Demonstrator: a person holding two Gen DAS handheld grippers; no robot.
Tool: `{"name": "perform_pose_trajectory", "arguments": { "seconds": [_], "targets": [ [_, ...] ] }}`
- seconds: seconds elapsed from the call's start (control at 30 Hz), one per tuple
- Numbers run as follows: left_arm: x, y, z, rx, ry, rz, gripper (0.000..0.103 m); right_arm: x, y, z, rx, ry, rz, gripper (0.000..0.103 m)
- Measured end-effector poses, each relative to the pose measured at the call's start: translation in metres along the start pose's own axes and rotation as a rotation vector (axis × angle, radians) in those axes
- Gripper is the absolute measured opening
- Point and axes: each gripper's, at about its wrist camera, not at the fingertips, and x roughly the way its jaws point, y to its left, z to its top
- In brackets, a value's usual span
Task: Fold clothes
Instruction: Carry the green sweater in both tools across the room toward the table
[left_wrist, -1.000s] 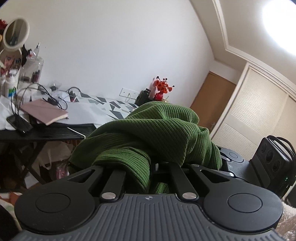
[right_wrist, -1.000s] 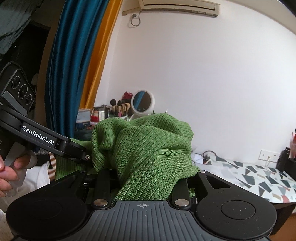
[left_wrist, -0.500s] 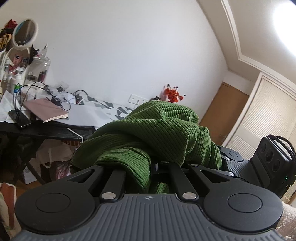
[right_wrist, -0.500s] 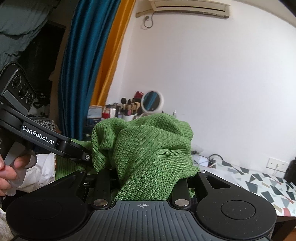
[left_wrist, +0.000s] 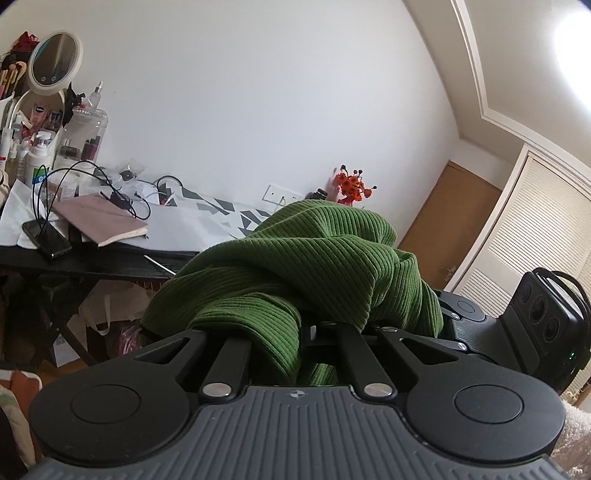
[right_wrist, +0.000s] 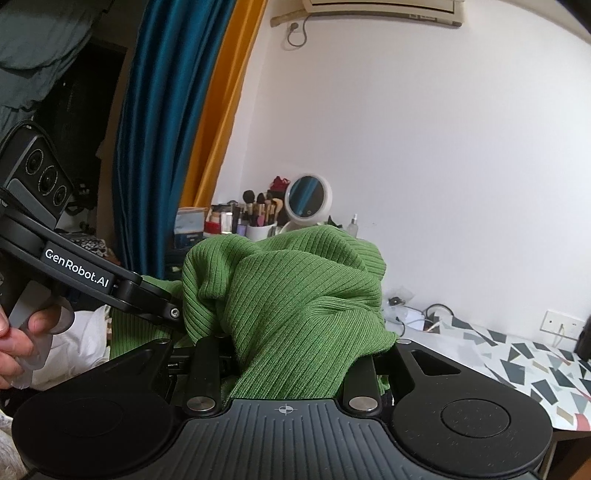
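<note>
The green ribbed sweater (left_wrist: 306, 266) hung bunched in the air, pinched by both grippers. The left gripper (left_wrist: 303, 328) was clamped nearly closed on a fold; the right gripper (right_wrist: 291, 343), at three o'clock from it, held a thicker wad. No tidy fold showed, so I judged folding barely begun.

**A lived-in bedroom at home**

A black desk (left_wrist: 92, 260) along the white wall serves as a dressing table: a round mirror (left_wrist: 55, 61), makeup brushes (right_wrist: 260, 206) in a cup, bottles (left_wrist: 37, 155), a phone (left_wrist: 46, 238) and a notebook (left_wrist: 99, 218). To the right are a wooden door (left_wrist: 447, 229) and louvred wardrobe doors (left_wrist: 532, 236). Blue and orange curtains (right_wrist: 166, 129) hang far left, under an air conditioner (right_wrist: 380, 11).
</note>
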Motion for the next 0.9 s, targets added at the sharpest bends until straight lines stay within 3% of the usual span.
{"name": "perform_pose_trajectory", "arguments": {
  "seconds": [0.3,0.9],
  "targets": [
    [0.010,0.032,0.018,-0.009,0.016,-0.027,0.004,0.042,0.005,0.014,-0.004,0.021,-0.028,0.026],
    [0.036,0.055,0.035,-0.003,0.046,-0.057,0.004,0.075,0.002,0.015,0.009,0.046,-0.074,0.026]
  ]
}}
